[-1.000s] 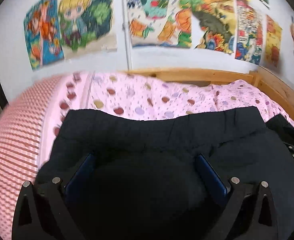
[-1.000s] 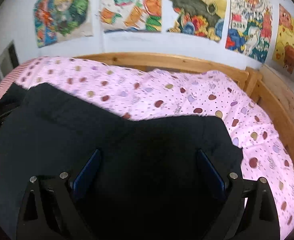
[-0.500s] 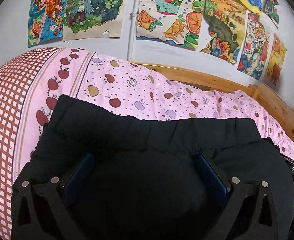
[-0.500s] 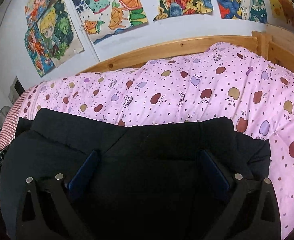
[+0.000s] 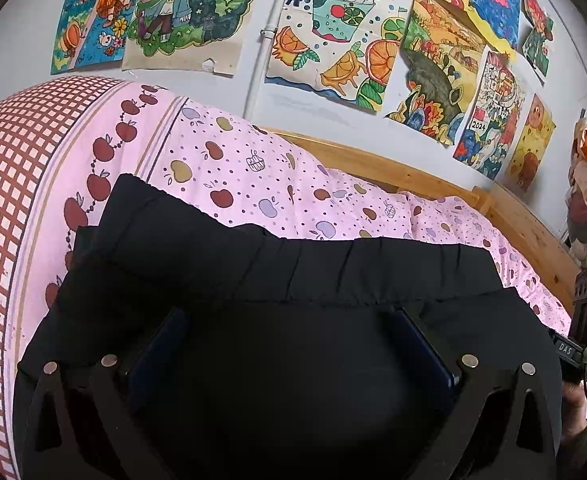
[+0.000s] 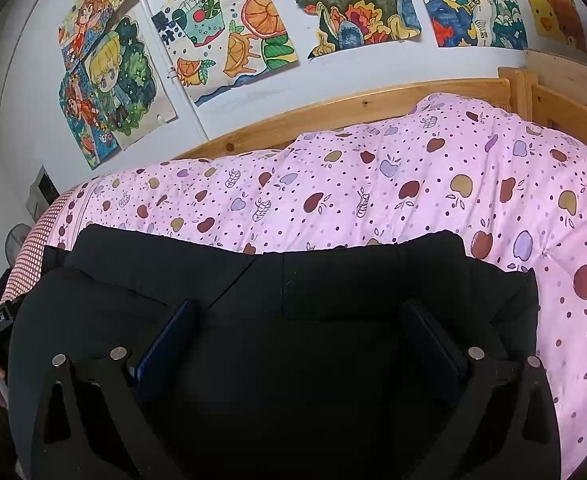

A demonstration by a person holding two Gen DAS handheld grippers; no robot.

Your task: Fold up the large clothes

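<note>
A large black garment (image 5: 293,276) lies folded on the pink apple-print quilt, its gathered waistband edge toward the wall. It also shows in the right wrist view (image 6: 333,280). My left gripper (image 5: 289,320) is open, its blue-padded fingers (image 5: 425,344) spread wide over the black cloth near the garment's left part. My right gripper (image 6: 297,320) is open too, fingers (image 6: 165,344) spread over the garment's right part. Neither gripper pinches any cloth that I can see. The near part of the garment is hidden under the gripper bodies.
The quilt (image 6: 453,184) covers a wooden bed frame (image 6: 333,108) against a white wall with coloured drawings (image 5: 333,40). A red-checked band of quilt (image 5: 5,200) is at the left. The other gripper's body shows at the right edge (image 5: 585,320).
Both grippers have drawn back and tilted, so more of the quilt and wall shows beyond the garment. The garment's far edge now lies flat with the waistband folded over. Both grippers stay open.
</note>
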